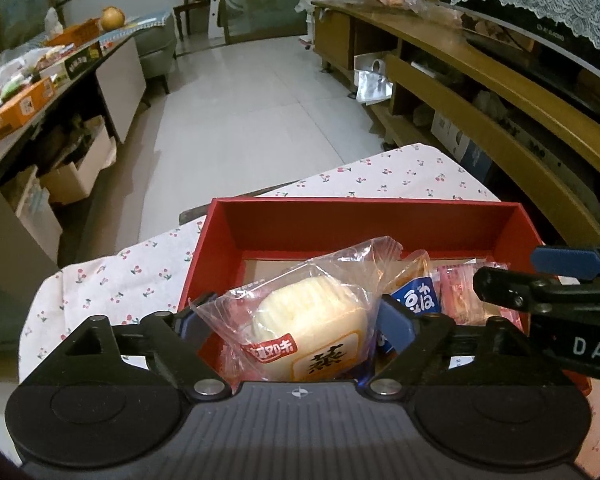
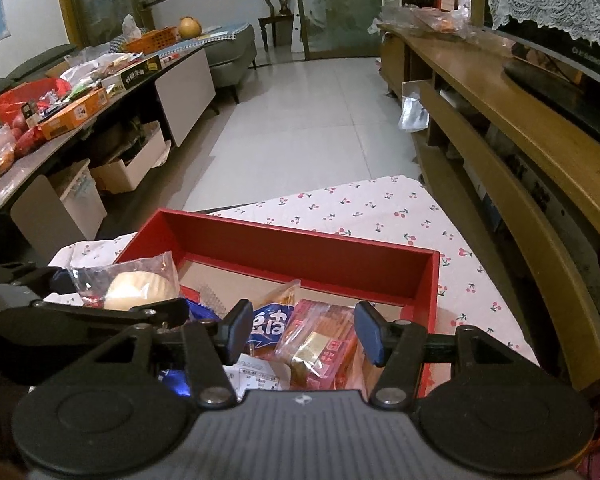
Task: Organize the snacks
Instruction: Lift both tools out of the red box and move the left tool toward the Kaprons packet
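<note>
Only the right wrist view shows the pink packet point(image 2: 320, 344) between the right gripper point(image 2: 302, 332), apparently untouched. The red box point(image 1: 340, 220) holds snacks; the left gripper point(image 1: 288, 320) stands wide around the cake packet point(image 1: 312, 320).

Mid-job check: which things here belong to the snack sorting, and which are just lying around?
Job: red box; wrapped pale cake; blue-label packet; red-wrapped snack.
Lying about: orange carton; round fruit; wooden chair.

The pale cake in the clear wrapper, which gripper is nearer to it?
Left. The left gripper straddles the pale cake; the right gripper sits farther right, over the pink packet.
</note>
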Demonstrator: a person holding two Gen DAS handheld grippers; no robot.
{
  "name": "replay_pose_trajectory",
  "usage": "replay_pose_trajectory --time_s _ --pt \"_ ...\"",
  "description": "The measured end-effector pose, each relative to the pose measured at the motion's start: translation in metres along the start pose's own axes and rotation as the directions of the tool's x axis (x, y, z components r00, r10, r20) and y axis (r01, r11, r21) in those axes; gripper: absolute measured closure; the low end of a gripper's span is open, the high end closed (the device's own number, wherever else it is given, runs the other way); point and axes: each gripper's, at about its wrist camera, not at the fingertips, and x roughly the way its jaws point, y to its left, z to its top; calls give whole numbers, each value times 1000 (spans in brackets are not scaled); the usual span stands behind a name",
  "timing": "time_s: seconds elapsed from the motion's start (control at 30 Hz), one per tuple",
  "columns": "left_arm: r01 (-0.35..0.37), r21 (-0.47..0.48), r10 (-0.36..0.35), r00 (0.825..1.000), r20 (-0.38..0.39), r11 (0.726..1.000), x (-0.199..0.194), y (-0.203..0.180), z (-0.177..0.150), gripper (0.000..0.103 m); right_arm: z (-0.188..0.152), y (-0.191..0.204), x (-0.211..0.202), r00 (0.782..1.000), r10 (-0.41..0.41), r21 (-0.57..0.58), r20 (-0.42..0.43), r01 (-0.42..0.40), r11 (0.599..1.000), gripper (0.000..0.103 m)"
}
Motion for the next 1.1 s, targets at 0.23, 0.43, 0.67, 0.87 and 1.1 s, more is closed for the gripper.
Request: replay_pose_trajectory --time_s 0.23,0.43,0.67,0.87,1.1 --pt "9 -40 -7 999 36 999 -9 4 7 7 0 -3 1 1000 5 16 -6 -5 1000 41" --pt "4 -41 -2 999 53 999 -14 5 8 6 -1 -6 -3 1000 2 26 1 -2 1000 40" --pt "-6 -62 11 996 86 998 -21 11 12 4 -2 -8 -6 1000 6 27 6 -6 1000 40" --pt "-21 -89 30 994 102 996 -22 18 15 4 -2 -11 -8 1000 7 25 7 -7 1000 40" --pt "-30 -113 49 984 174 993 -43 25 24 4 -1 -11 -10 1000 11 24 8 -11 1000 40"
